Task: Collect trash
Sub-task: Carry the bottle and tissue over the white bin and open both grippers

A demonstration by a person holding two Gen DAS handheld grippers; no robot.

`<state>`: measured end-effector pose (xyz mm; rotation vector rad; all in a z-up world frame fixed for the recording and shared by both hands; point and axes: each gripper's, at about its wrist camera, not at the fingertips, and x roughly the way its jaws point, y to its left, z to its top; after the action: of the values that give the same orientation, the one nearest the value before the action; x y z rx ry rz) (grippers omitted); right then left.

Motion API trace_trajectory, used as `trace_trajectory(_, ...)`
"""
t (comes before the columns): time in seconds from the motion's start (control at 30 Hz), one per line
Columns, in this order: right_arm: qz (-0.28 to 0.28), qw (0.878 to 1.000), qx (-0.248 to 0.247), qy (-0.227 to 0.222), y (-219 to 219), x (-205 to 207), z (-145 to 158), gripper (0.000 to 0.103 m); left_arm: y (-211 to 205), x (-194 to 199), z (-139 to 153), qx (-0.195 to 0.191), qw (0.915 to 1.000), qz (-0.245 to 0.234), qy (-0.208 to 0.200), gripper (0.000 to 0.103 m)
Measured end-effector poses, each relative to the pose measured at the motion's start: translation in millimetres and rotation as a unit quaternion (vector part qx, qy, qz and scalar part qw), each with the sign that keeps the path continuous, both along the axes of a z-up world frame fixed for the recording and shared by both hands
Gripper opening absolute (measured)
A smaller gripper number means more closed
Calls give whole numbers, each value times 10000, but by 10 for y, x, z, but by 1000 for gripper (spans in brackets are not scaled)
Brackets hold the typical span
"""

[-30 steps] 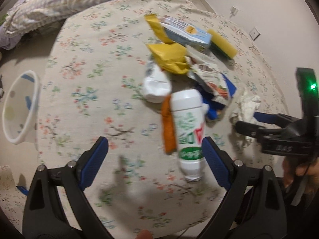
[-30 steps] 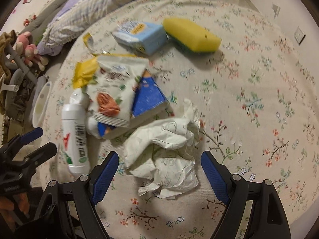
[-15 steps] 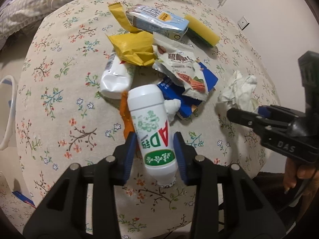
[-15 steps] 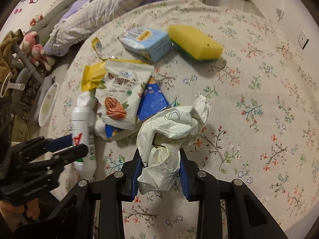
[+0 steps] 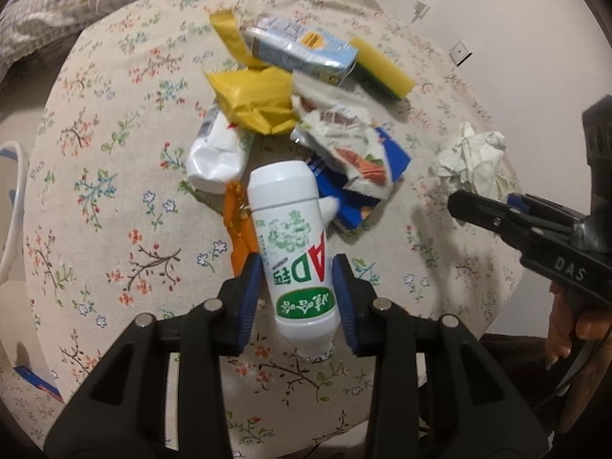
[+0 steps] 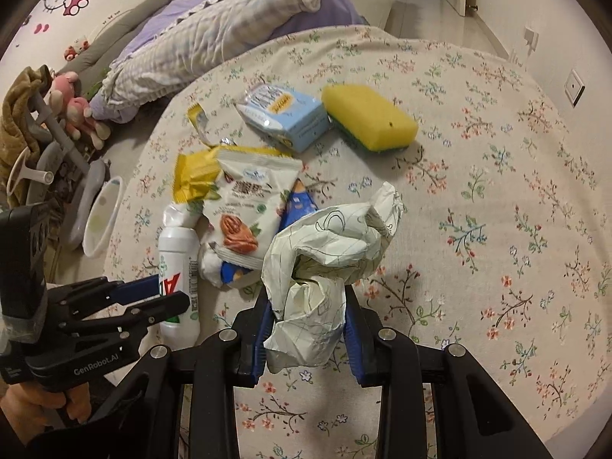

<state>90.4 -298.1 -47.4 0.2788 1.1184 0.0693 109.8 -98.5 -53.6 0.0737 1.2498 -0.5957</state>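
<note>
My left gripper (image 5: 297,298) is shut on a white plastic bottle (image 5: 294,244) with green and red print, held a little above the flowered tablecloth (image 5: 114,191). My right gripper (image 6: 308,325) is shut on a crumpled white paper ball (image 6: 325,264), also lifted. The paper ball shows in the left wrist view (image 5: 468,160), and the bottle in the right wrist view (image 6: 178,279). A pile of trash lies on the table: a yellow wrapper (image 5: 254,99), a snack bag (image 6: 248,202), a blue wrapper (image 5: 390,157), a squashed white bottle (image 5: 216,153) and an orange wrapper (image 5: 239,229).
A light blue tissue pack (image 6: 285,113) and a yellow sponge (image 6: 369,116) lie at the far side of the pile. A white bin (image 6: 101,222) stands on the floor left of the table. A bed with quilts (image 6: 214,42) is behind.
Both grippers went from open to shut, the left on the white bottle and the right on the paper ball. Both objects have since been lifted slightly off the tablecloth.
</note>
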Motion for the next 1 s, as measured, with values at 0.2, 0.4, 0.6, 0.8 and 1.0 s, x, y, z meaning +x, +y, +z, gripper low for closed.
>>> trace_trajectory(0.2, 74, 9997, 22, -251, 98, 42, 184, 34, 197, -26, 264, -174, 9991, 30, -382, 39)
trace_trajectory(0.4, 269, 9990, 49, -364, 328, 176, 280, 34, 576, 110, 368, -186, 9972, 437, -585, 39)
trace_trajectory(0.6, 530, 9976, 76, -429, 647, 319, 311, 34, 1002, 225, 448, -201, 9933, 885, -719, 39)
trace_trajectory(0.8, 797, 9955, 120, -496, 1022, 475, 328, 34, 1450, 313, 474, -144, 9880, 1307, -815, 39)
trace_trajectory(1.0, 1090, 9924, 167, -538, 1439, 645, 305, 34, 1923, 411, 439, -31, 9803, 1760, -896, 39)
